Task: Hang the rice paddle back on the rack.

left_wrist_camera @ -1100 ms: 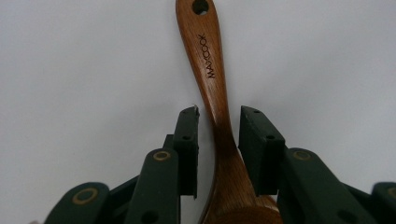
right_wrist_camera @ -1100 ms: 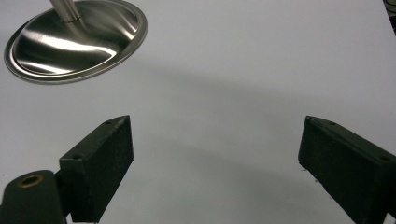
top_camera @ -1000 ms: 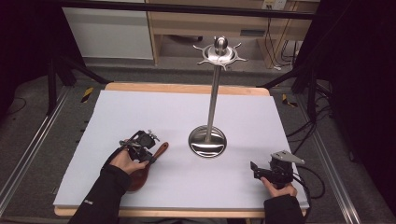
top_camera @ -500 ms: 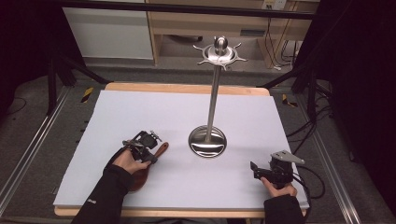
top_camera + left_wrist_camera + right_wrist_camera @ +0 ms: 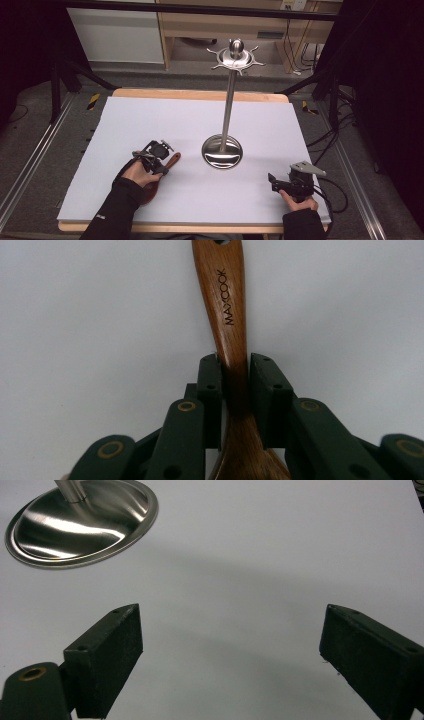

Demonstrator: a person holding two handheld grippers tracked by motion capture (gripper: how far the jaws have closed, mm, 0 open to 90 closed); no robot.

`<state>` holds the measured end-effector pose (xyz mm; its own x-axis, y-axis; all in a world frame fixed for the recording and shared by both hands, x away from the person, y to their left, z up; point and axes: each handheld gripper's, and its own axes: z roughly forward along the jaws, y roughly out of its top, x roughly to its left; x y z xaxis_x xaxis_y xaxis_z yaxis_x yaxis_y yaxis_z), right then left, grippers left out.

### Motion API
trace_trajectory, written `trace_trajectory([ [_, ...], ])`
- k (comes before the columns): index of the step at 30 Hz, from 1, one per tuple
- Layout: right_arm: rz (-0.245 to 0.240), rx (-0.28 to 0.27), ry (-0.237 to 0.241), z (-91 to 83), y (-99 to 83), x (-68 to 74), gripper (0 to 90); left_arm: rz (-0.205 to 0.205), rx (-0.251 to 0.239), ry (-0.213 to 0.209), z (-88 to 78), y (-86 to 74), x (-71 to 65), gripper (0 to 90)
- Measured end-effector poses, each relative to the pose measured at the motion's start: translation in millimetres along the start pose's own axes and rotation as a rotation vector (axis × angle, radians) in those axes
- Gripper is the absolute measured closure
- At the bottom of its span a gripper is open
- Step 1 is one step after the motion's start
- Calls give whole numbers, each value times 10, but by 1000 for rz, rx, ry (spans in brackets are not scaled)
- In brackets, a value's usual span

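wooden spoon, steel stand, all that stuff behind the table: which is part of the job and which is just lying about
In the job: wooden spoon, left gripper closing on its handle, steel hanging stand.
Lying about: right gripper open and idle, wooden cabinet, floor cables.

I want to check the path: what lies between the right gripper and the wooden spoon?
Nothing but bare white sheet lies between the right gripper and the spoon, in the high view.

the high view looks forward and down from above, well back from the steel stand [image 5: 223,150] on the white table [image 5: 150,115]. the right gripper view — low, close — shares that stand's base [image 5: 82,522]. the left gripper view hugs a wooden spoon handle [image 5: 227,315] left of the stand.
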<state>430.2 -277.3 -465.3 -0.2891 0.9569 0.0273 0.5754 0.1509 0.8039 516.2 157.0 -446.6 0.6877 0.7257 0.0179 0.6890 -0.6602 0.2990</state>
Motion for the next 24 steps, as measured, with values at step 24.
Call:
trace_trajectory([
  [24,-7,4,6,12,-1,-3,105,5,6,-4,-7,21,19,780],
])
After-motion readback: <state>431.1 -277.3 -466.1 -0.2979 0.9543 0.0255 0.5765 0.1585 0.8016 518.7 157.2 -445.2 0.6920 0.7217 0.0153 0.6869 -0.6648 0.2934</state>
